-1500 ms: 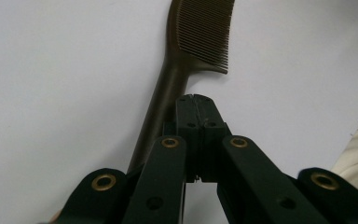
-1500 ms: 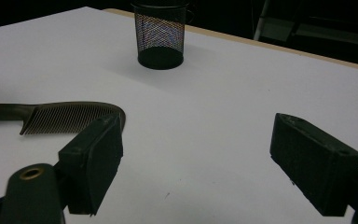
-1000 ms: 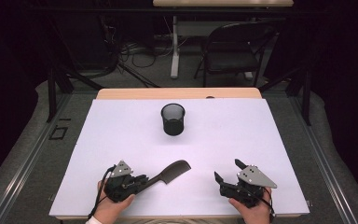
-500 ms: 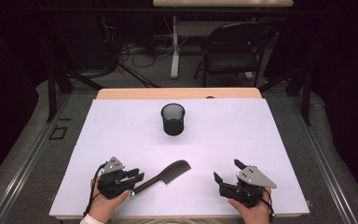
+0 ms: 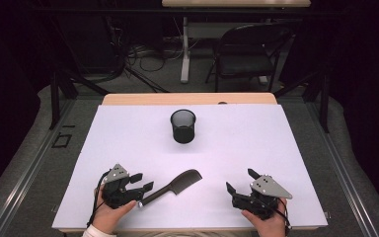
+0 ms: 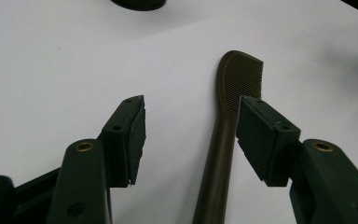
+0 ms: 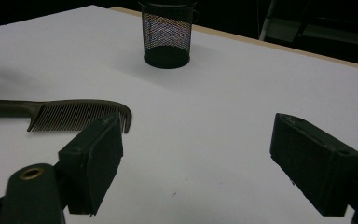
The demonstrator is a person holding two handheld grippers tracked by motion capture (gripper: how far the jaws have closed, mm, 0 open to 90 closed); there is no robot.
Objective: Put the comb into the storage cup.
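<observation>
A dark comb (image 5: pixel 177 182) lies flat on the white table top (image 5: pixel 256 138), its toothed head pointing toward the middle. My left gripper (image 5: pixel 144 181) sits at the handle end. Its jaws have just been opening. In the left gripper view the comb (image 6: pixel 239 77) has its handle between the open left gripper (image 6: pixel 191 109), nearer the right-hand pad (image 6: pixel 261 135), and neither pad presses on it. My right gripper (image 5: pixel 241 180) rests near the front right, open, with nothing between its fingers. From the right gripper (image 7: pixel 196 135) view the comb (image 7: pixel 74 114) lies off to the left.
A black mesh cup (image 5: pixel 183 126) stands upright at the back middle of the table and shows as the mesh cup (image 7: pixel 168 35) ahead of the right gripper. The table's wooden back edge (image 5: pixel 187 98) borders the floor, where a folding chair (image 5: pixel 249 54) stands.
The left gripper's jaws have spread apart and come off the comb's handle. The comb lies where it was. The right gripper has not moved.
</observation>
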